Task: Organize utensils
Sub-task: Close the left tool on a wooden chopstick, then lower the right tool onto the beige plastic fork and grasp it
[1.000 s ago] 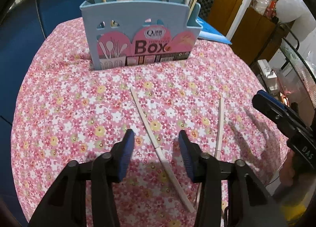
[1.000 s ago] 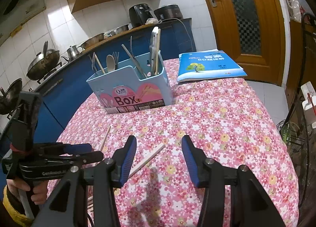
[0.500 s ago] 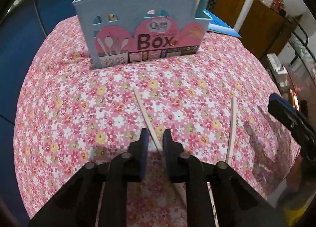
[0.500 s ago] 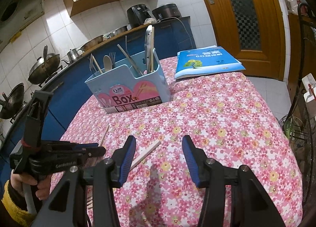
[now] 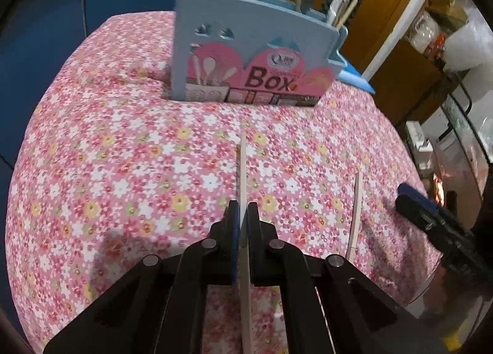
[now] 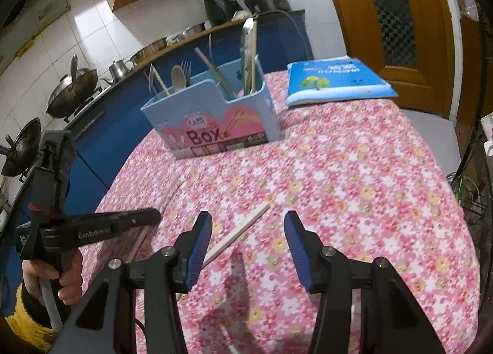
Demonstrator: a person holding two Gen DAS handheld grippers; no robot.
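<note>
My left gripper (image 5: pixel 242 215) is shut on a pale wooden chopstick (image 5: pixel 243 169), which points toward the blue utensil box (image 5: pixel 252 64) marked "Box". A second chopstick (image 5: pixel 356 209) lies on the flowered cloth to the right. The box holds spoons, a fork and chopsticks. In the right wrist view my right gripper (image 6: pixel 248 231) is open and empty above the cloth, with the second chopstick (image 6: pixel 243 227) lying just ahead of its left finger. The left gripper (image 6: pixel 101 224) shows at the left of that view. The box (image 6: pixel 212 120) stands further back.
A blue book (image 6: pixel 336 80) lies on the far right of the round table (image 6: pixel 369 200). Blue counters with woks and pots stand behind the table. A wooden door is at the right. Shelving stands past the table's right edge.
My left gripper has closed on the near chopstick and turned it to point at the box. The right gripper has stayed open and barely moved.
</note>
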